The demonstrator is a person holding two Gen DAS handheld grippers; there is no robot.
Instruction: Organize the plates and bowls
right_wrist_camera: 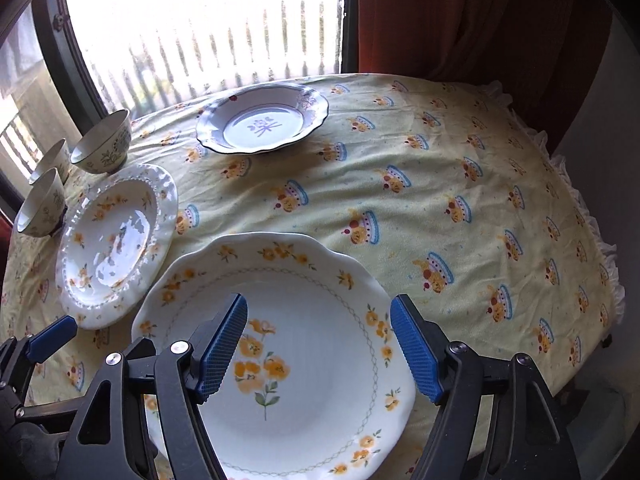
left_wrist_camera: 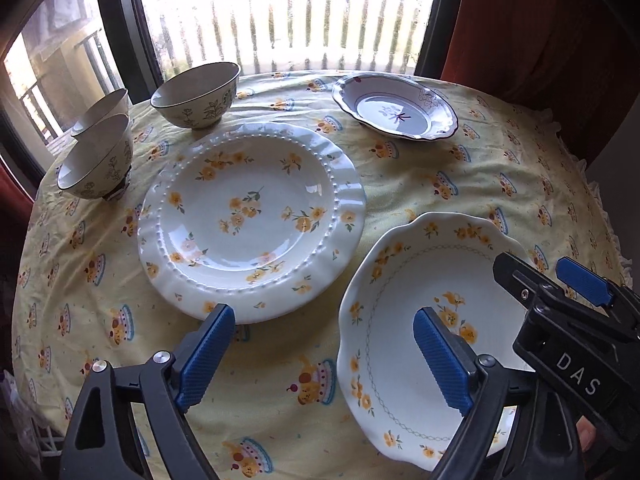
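Note:
Three plates lie on the yellow cloth-covered table (left_wrist_camera: 460, 184). A ribbed white plate with yellow flowers (left_wrist_camera: 248, 216) is in the middle, a scalloped yellow-flowered plate (left_wrist_camera: 400, 280) near the front right, and a blue-rimmed plate (left_wrist_camera: 396, 108) at the back. My left gripper (left_wrist_camera: 324, 360) is open over the cloth between the two flowered plates, holding nothing. My right gripper (right_wrist_camera: 320, 350) hangs open above the scalloped plate (right_wrist_camera: 320, 292), pads clear of it. Three patterned bowls (left_wrist_camera: 196, 92) stand at the back left, two of them close together (left_wrist_camera: 96, 160).
A bright window fills the back, and a red curtain (left_wrist_camera: 540, 20) hangs at the right. The frilled edge of the tablecloth (right_wrist_camera: 600, 240) runs down the right side. In the left wrist view the right gripper (left_wrist_camera: 552, 280) stands close at the right.

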